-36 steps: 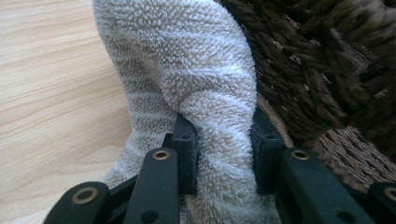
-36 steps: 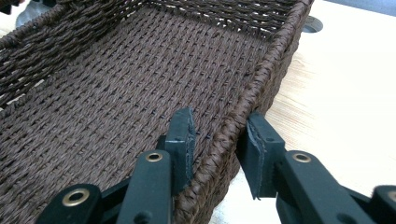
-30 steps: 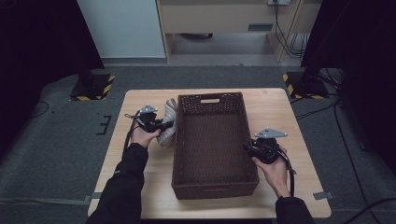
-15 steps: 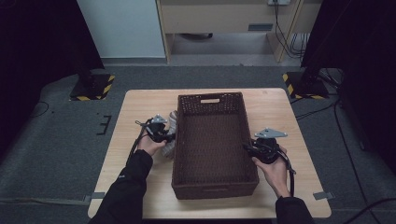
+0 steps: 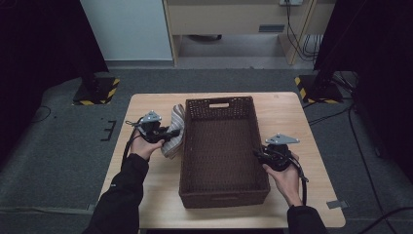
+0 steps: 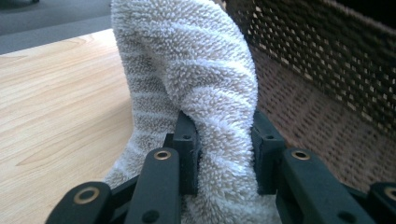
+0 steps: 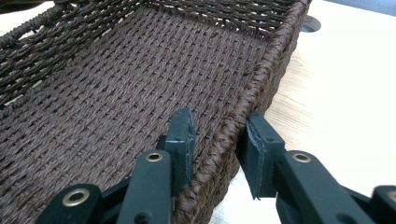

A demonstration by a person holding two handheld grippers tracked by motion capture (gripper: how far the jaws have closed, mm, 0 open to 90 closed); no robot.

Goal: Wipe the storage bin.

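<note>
Up and toward the far end of the basket's left wall: that is where the left hand has carried the towel since half a second ago, when it hung lower down beside that wall; the basket and the right hand have kept their places.

The table holds one big thing, the brown woven basket, empty, its long sides running away from the person. The towel, striped and folded, stands on edge just outside the basket's left wall, close against the weave, not yet over the rim. The left gripper has its jaws clamped on a thick fold of it; in the left gripper view the terry bulges up between the pads. The right gripper straddles the basket's right rim, one jaw inside and one outside, nearly closed on the weave, so it looks to be steadying the basket.

My guess is the towel is meant for the basket; the lift has begun, and it has yet to clear the wall.
</note>
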